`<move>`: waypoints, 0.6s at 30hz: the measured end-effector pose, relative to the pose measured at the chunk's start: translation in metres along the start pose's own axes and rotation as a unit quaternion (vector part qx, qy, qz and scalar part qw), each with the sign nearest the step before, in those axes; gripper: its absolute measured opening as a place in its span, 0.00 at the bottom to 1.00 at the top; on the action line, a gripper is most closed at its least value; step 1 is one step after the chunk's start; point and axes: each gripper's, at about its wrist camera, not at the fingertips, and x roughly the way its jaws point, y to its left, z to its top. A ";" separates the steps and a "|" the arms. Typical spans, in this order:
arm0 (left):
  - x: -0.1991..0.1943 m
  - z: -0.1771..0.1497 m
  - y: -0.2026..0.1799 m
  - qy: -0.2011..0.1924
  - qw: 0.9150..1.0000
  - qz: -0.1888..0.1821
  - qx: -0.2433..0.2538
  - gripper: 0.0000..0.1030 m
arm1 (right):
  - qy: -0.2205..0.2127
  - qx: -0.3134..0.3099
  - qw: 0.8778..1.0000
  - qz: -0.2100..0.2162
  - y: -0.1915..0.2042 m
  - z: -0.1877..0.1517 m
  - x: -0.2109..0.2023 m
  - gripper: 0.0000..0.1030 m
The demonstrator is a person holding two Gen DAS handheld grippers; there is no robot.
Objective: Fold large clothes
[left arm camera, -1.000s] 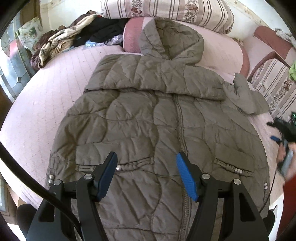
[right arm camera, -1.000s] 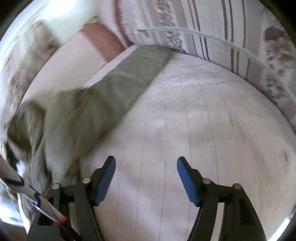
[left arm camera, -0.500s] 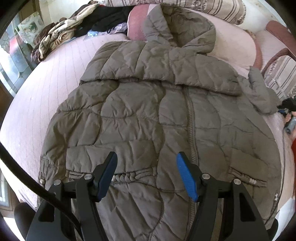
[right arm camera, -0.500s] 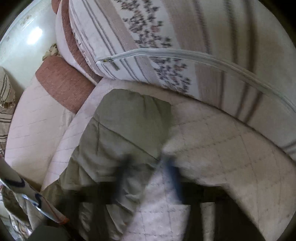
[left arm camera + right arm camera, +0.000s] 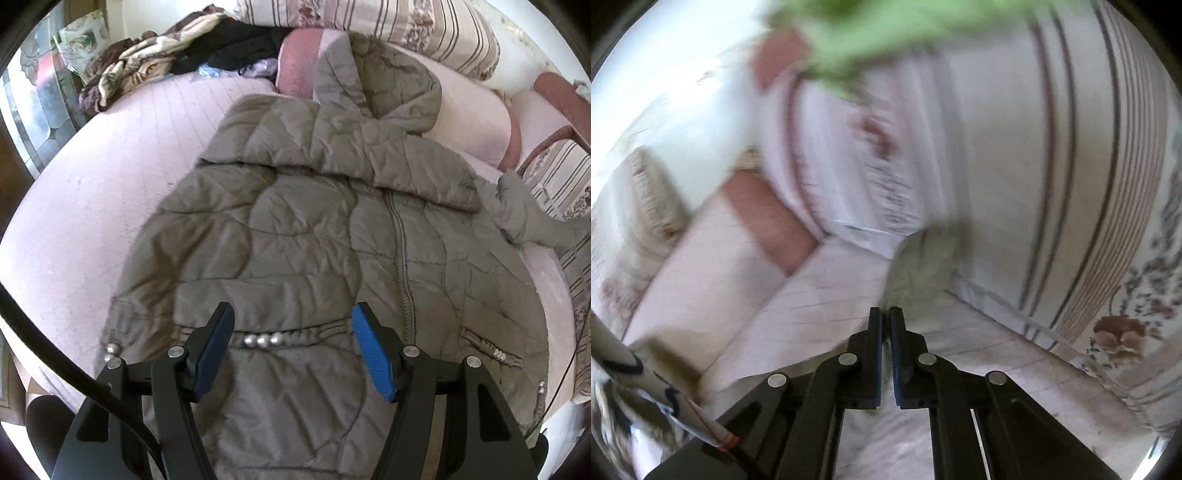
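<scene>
A large olive quilted hooded jacket lies front up and zipped on the pink bed, its hood toward the pillows. My left gripper hovers open over the lower left front, above a pocket seam with metal snaps; nothing is between its blue pads. The jacket's right sleeve stretches off toward the right edge. In the blurred right wrist view, my right gripper is shut on the end of that sleeve, whose grey fabric bunches out past the fingertips, raised off the bed.
Striped floral pillows line the head of the bed, with a pink bolster under the hood. A heap of other clothes lies at the far left. A striped cushion stands right behind the held sleeve, with a green blur above it.
My right gripper went from open over the bed to shut on the sleeve end and rose with it. The left gripper shifted toward the jacket's left pocket and stayed open.
</scene>
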 end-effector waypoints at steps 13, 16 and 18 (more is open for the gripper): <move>-0.026 -0.025 0.068 -0.040 0.998 0.003 -0.043 0.63 | 0.066 -0.223 0.941 0.245 0.298 -0.161 -0.121 0.00; -0.020 -0.028 0.085 -0.043 0.997 0.002 -0.061 0.63 | 0.107 -0.283 0.912 0.276 0.355 -0.235 -0.124 0.00; -0.016 -0.030 0.098 -0.040 0.996 0.000 -0.075 0.63 | 0.134 -0.322 0.894 0.283 0.387 -0.287 -0.119 0.00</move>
